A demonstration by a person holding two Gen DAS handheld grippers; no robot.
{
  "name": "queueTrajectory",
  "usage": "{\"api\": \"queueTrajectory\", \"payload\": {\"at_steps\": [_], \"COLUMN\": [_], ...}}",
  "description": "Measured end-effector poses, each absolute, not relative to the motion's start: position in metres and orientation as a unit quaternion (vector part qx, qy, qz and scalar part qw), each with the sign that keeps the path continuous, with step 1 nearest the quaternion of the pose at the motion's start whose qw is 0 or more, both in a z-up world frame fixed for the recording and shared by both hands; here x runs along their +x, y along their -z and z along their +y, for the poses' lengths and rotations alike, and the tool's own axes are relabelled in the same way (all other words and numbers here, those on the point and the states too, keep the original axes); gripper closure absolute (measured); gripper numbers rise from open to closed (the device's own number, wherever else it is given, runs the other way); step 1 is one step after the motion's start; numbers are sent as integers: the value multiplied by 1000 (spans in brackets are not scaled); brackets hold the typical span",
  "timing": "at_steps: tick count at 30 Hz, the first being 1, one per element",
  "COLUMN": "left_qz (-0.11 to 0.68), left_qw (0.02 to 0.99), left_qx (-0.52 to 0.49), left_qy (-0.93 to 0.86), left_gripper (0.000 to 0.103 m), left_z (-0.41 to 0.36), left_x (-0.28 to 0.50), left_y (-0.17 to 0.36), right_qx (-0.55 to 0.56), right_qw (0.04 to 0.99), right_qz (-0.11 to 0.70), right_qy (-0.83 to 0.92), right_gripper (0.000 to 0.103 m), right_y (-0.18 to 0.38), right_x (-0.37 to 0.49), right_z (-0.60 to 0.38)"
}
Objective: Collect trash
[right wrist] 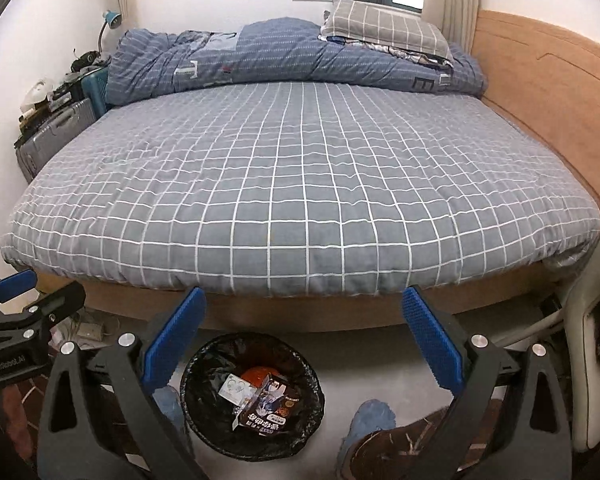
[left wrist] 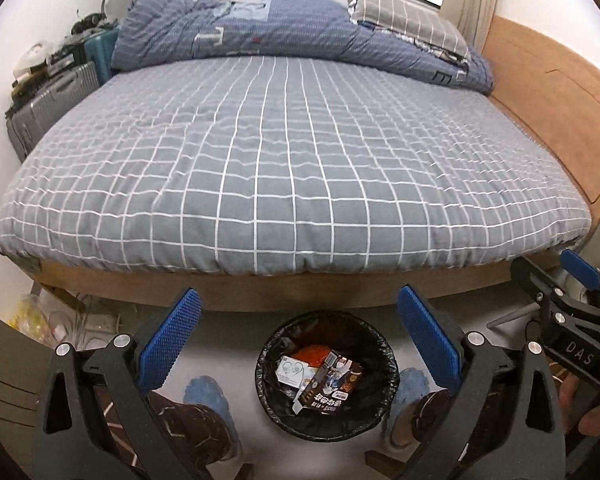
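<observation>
A round bin with a black liner (left wrist: pixel 270 394) stands on the floor in front of the bed; it also shows in the right wrist view (right wrist: pixel 196 396). Inside it lie a dark printed carton (left wrist: pixel 332 386), a white packet (left wrist: pixel 292 370) and something orange-red (left wrist: pixel 314 353); the carton (right wrist: pixel 266 406) also shows in the right wrist view. My left gripper (left wrist: pixel 300 320) is open and empty, held above the bin. My right gripper (right wrist: pixel 304 320) is open and empty, above and right of the bin. Each gripper shows at the edge of the other's view.
A bed with a grey checked sheet (left wrist: pixel 284 168) fills the view, with a folded blue quilt (left wrist: pixel 260 32) and pillow (left wrist: pixel 404 16) at its far side. Suitcases (left wrist: pixel 48 108) and clutter stand at the left. A brown headboard (left wrist: pixel 552 120) is right. My slippered feet (left wrist: pixel 206 398) flank the bin.
</observation>
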State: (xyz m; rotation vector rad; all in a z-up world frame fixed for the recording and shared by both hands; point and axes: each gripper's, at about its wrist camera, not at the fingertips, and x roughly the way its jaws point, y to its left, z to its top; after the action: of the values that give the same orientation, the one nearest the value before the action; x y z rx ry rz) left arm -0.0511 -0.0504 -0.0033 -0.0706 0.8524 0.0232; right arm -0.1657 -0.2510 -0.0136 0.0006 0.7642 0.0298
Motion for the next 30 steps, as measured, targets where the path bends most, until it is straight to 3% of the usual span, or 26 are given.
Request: {"api": "queueTrajectory", "payload": {"at_steps": [30], "left_qz": [412], "left_qw": [910], "left_qx": [-38], "left_qy": [-6], "left_gripper": [6], "left_z": [-53], "left_x": [-84], "left_y": [-2], "right_qx": [4], "right_qw": [928], "right_qz": [372], "right_qy": [-19], "right_gripper": [8], "right_y": [3], "right_x": [-202], "right_z": [-248]}}
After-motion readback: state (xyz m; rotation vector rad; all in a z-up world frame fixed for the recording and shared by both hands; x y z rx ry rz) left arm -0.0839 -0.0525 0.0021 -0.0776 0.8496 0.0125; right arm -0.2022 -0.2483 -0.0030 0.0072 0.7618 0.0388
